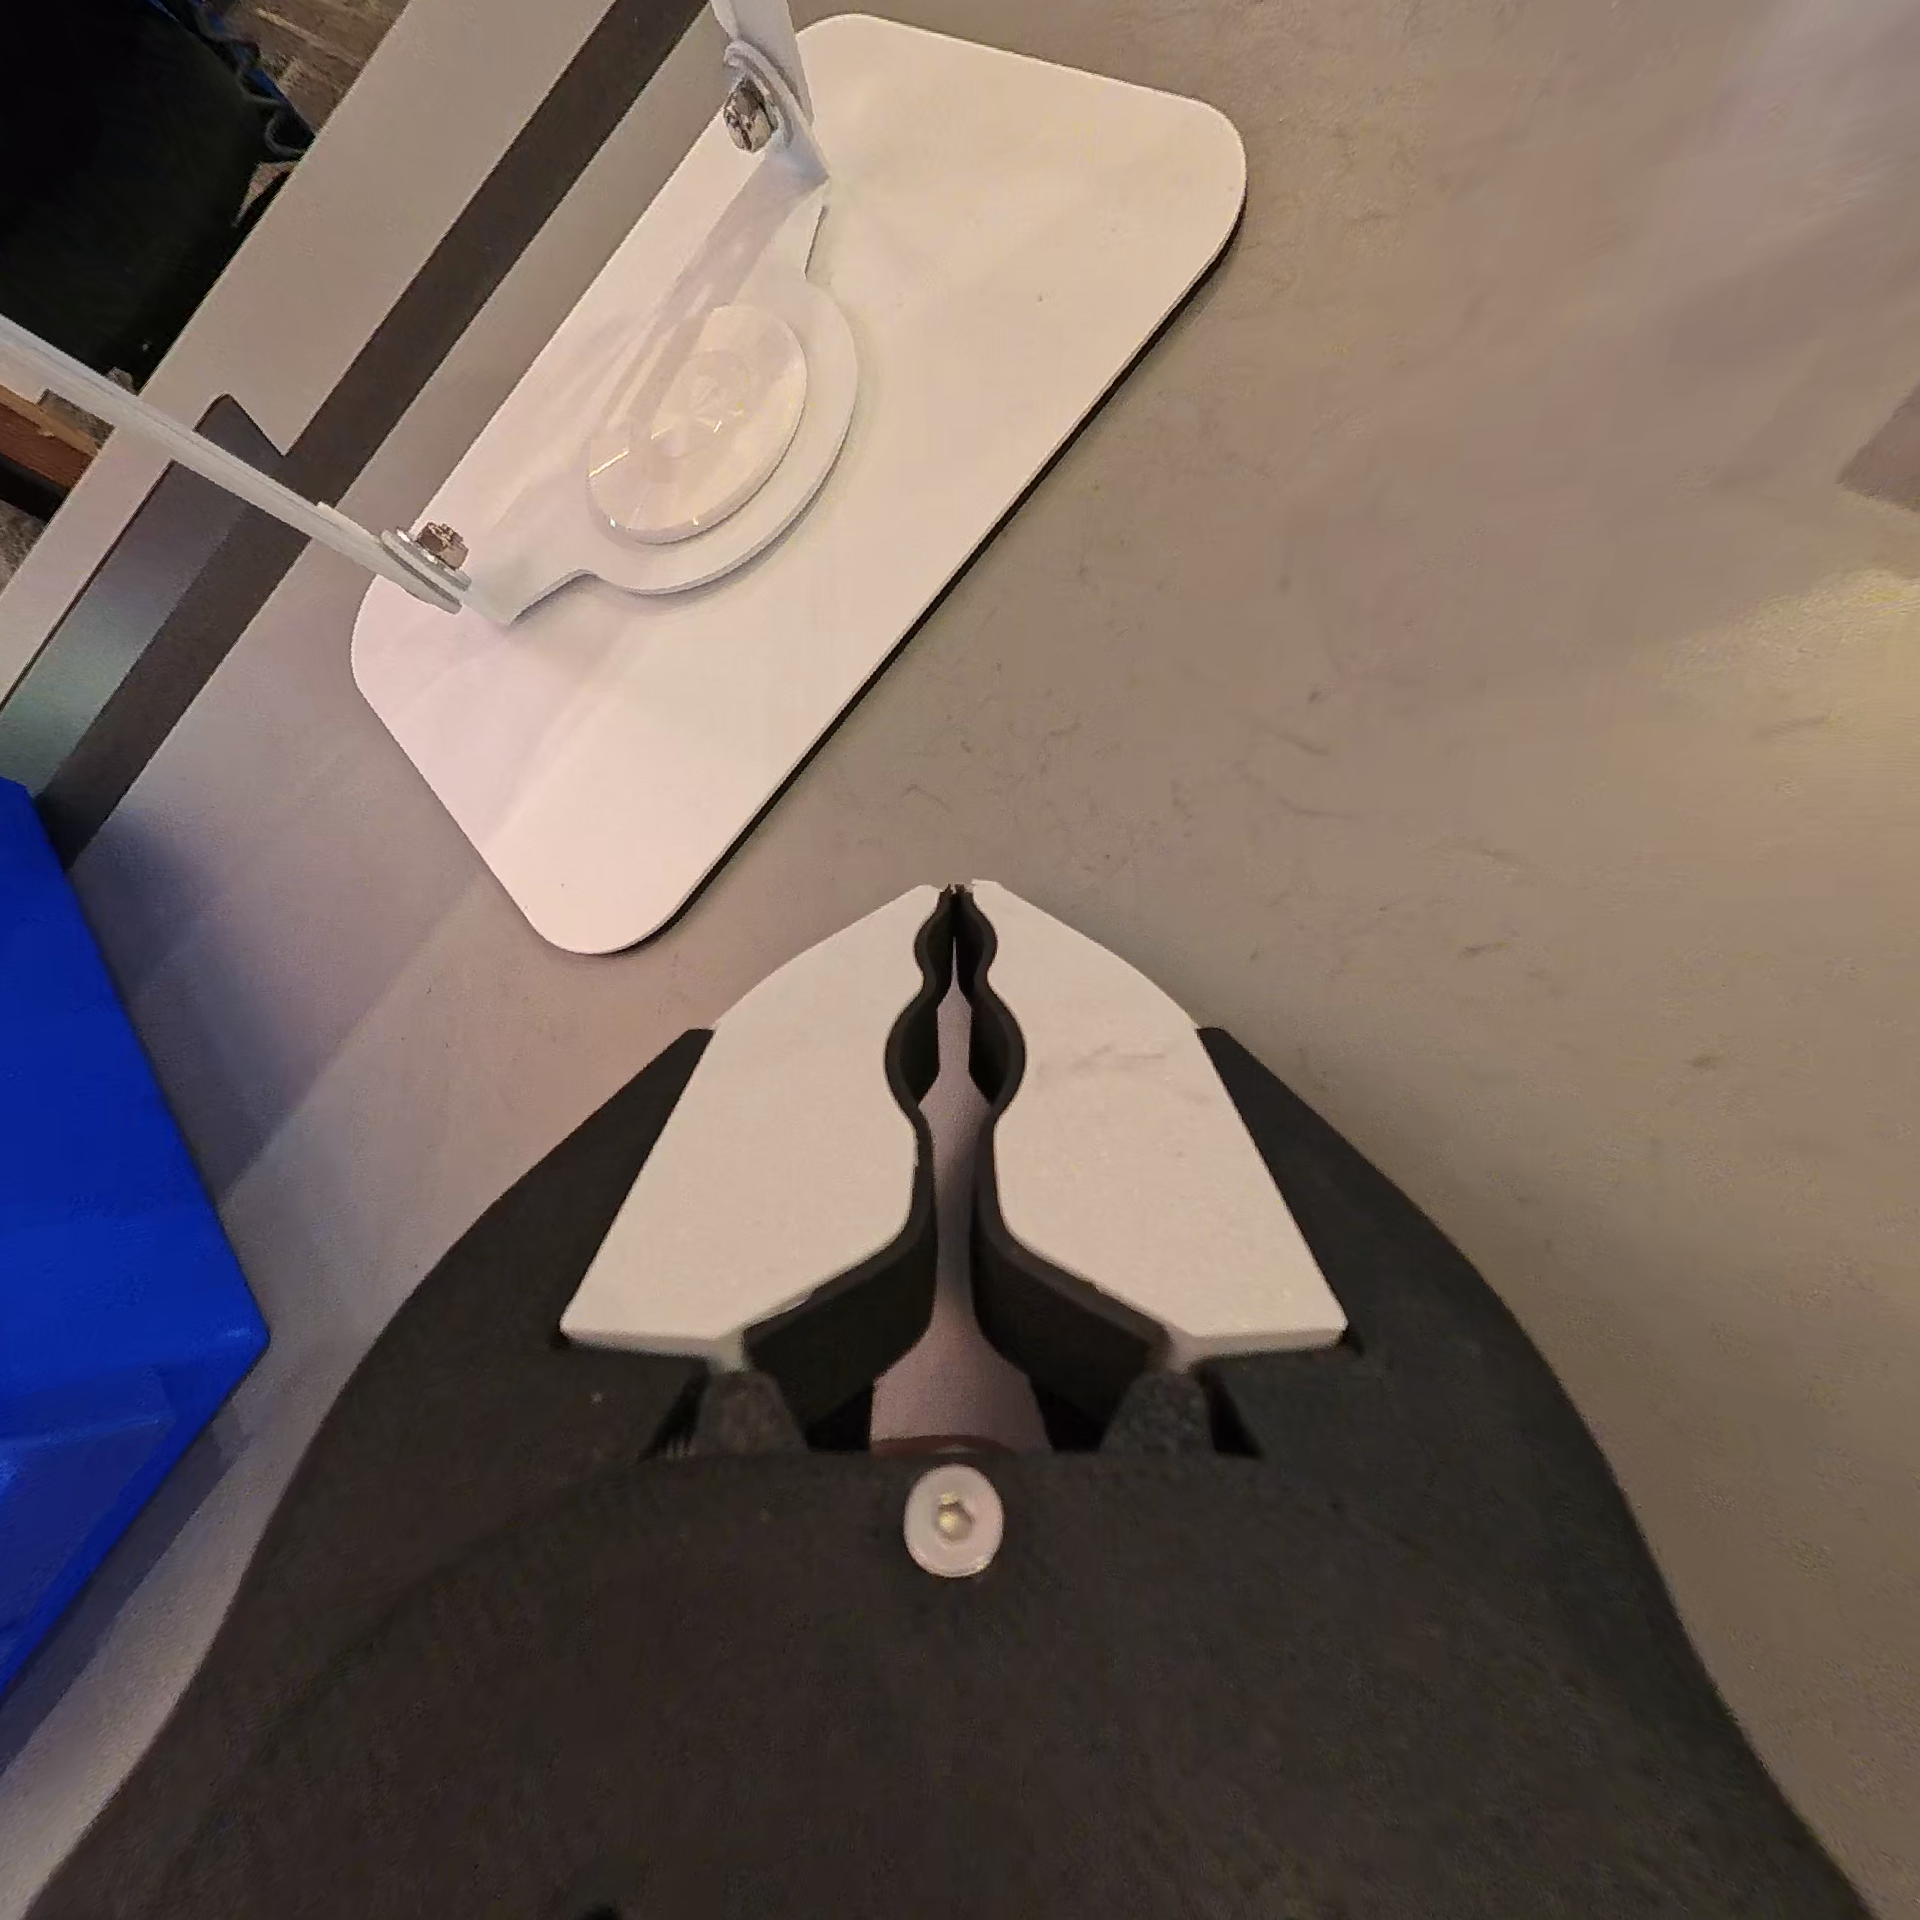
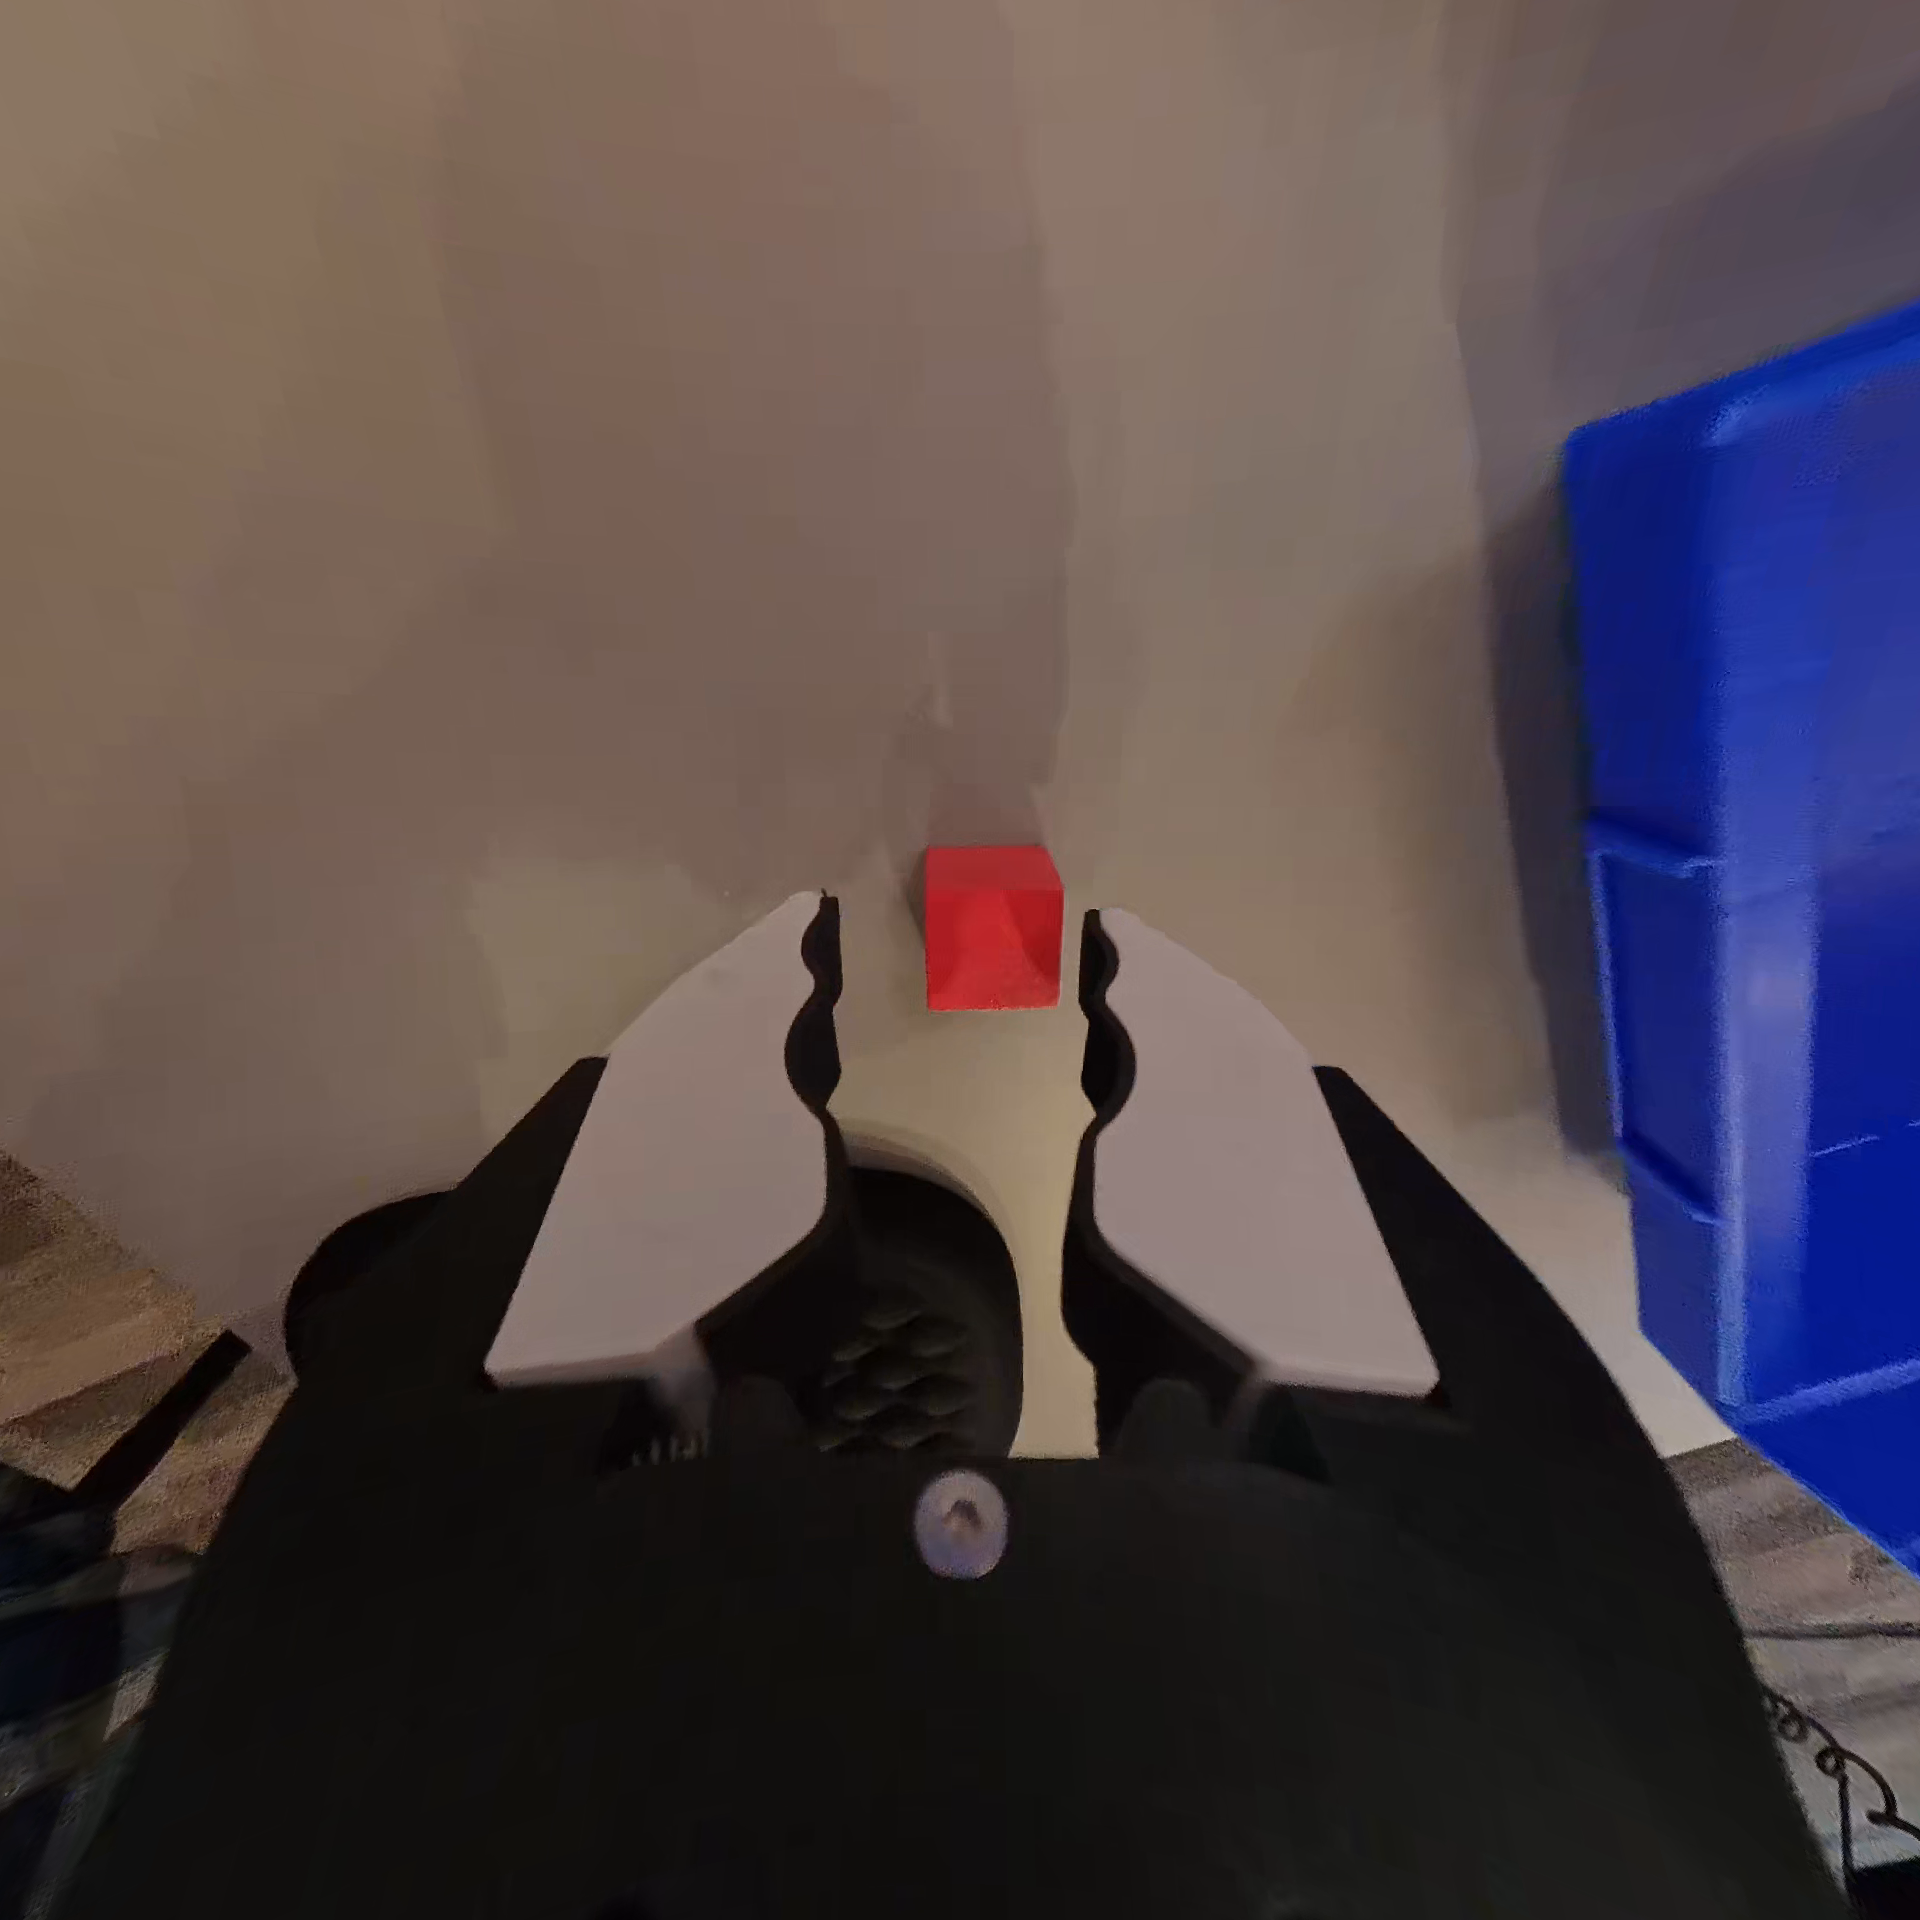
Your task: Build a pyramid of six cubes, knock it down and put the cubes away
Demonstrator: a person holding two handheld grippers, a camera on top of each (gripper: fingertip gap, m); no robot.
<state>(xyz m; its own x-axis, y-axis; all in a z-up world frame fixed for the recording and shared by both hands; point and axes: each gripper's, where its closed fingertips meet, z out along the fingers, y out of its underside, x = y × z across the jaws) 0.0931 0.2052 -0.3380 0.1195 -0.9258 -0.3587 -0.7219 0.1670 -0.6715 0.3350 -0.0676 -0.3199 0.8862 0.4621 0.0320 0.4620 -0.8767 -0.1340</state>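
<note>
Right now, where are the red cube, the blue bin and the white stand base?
Red cube (image 2: 992, 935), right wrist view, front face.
Blue bin (image 2: 1756, 883), right wrist view, side wall.
White stand base (image 1: 935, 416), left wrist view, bare flat plate.

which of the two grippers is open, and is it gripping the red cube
The right gripper is the open one: its fingers stand apart with the red cube between them, ungripped, gaps on both sides. The left gripper is shut, its tips meeting on nothing.

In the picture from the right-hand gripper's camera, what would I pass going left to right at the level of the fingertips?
Bare grey table → left fingertip → red cube, standing in the open gap with neither pad touching it → right fingertip → blue bin.
</note>
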